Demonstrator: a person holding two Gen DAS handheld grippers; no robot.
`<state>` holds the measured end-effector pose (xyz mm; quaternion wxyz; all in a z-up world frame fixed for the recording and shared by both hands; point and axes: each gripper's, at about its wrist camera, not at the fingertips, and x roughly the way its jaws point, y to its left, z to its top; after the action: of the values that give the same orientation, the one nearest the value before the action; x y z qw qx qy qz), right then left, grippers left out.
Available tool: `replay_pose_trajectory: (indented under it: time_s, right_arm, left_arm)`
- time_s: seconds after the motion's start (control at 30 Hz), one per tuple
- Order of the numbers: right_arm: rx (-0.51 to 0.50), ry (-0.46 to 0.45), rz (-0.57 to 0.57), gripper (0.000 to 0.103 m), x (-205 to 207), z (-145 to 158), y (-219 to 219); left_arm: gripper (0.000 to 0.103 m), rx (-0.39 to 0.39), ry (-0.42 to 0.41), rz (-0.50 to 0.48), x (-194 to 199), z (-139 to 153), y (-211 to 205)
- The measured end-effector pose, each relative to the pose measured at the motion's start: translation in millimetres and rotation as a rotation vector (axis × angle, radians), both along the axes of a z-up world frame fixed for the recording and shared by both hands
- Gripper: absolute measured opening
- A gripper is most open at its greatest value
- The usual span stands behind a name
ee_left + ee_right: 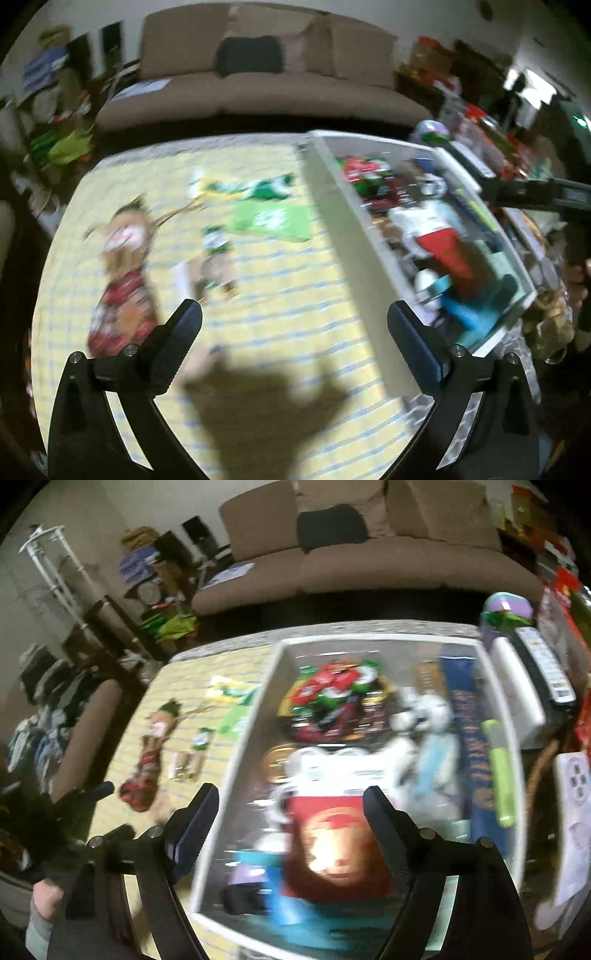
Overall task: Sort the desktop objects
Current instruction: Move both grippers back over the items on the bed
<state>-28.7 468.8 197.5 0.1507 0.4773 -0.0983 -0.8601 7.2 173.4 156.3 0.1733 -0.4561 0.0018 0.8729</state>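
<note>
My left gripper stands wide open over the yellow striped cloth, with nothing between its fingers. On the cloth lie a doll in a red dress, a small green-topped figure, a green packet and a green-and-white wrapper. A white bin full of sorted items stands to the right. My right gripper hovers open above that bin. A red pouch lies in the bin below its fingers, and the pads are not pressing on it. Both views are blurred.
Two remote controls and a purple ball lie beyond the bin's right wall. A brown sofa stands behind the table. A hand shows at the lower left of the right wrist view. Clutter fills the room's sides.
</note>
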Motion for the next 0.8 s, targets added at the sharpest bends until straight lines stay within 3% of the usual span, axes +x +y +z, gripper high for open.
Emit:
replay_pose_trajectory:
  time_s: [0.2, 0.4, 0.53, 0.63, 0.7, 0.8]
  right_arm:
    - [-0.052, 0.005, 0.081, 0.083, 6, -7, -70]
    - [-0.074, 0.020, 0.123, 0.082, -3, -20, -135]
    - [-0.065, -0.006, 0.129, 0.067, -18, -46, -175]
    - [-0.036, -0.027, 0.104, 0.061, -33, -72, -196]
    - [-0.017, -0.047, 0.083, 0.058, -43, -90, -209]
    - [0.004, -0.095, 0.066, 0.049, -61, -118, -221]
  left_arm:
    - [0.101, -0.006, 0.013, 0.094, 8, -28, -57]
    - [0.099, 0.007, 0.036, 0.126, 9, -50, -80]
    - [0.097, 0.040, 0.042, 0.134, 5, -62, -83]
    - [0.085, 0.015, 0.043, 0.117, -2, -71, -74]
    - [0.071, -0.004, 0.037, 0.104, -10, -76, -68]
    - [0.070, 0.002, 0.038, 0.084, -22, -83, -64]
